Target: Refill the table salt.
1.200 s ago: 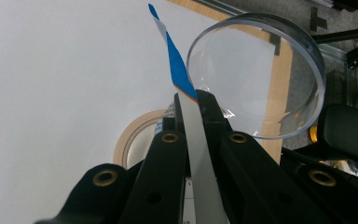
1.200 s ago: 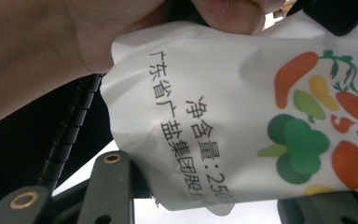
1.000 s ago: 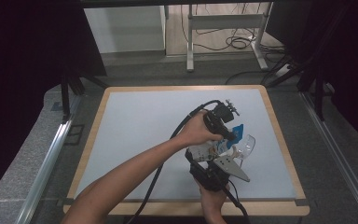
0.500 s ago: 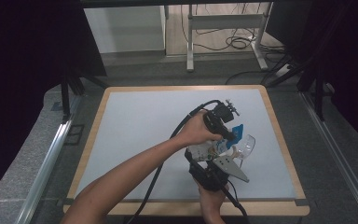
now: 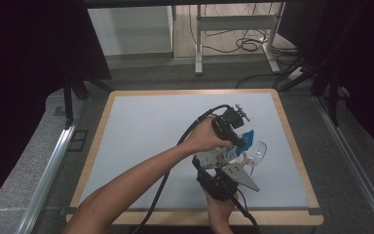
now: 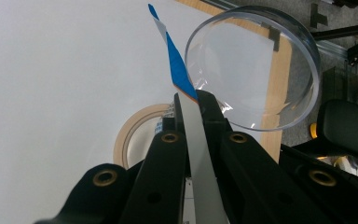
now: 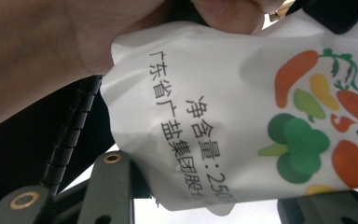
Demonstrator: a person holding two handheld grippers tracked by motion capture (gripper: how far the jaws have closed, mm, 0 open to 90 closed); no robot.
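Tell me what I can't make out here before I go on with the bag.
- Bag bottom edge: right gripper view, cut off behind the right hand-held gripper.
- Bag's contents: opaque wrapper.
- Tape roll: left gripper view, lower part behind the left hand-held gripper.
- Clear bowl: high view, too small to tell if empty.

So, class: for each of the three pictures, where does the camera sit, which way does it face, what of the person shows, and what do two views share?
High view: above the table, looking forward and down; both forearms show.
Left gripper view: on the left gripper, looking along jaws shut on the bag's edge towards the clear bowl.
Right gripper view: on the right gripper, facing the bag; a hand shows.
Shared: all three show the bag.
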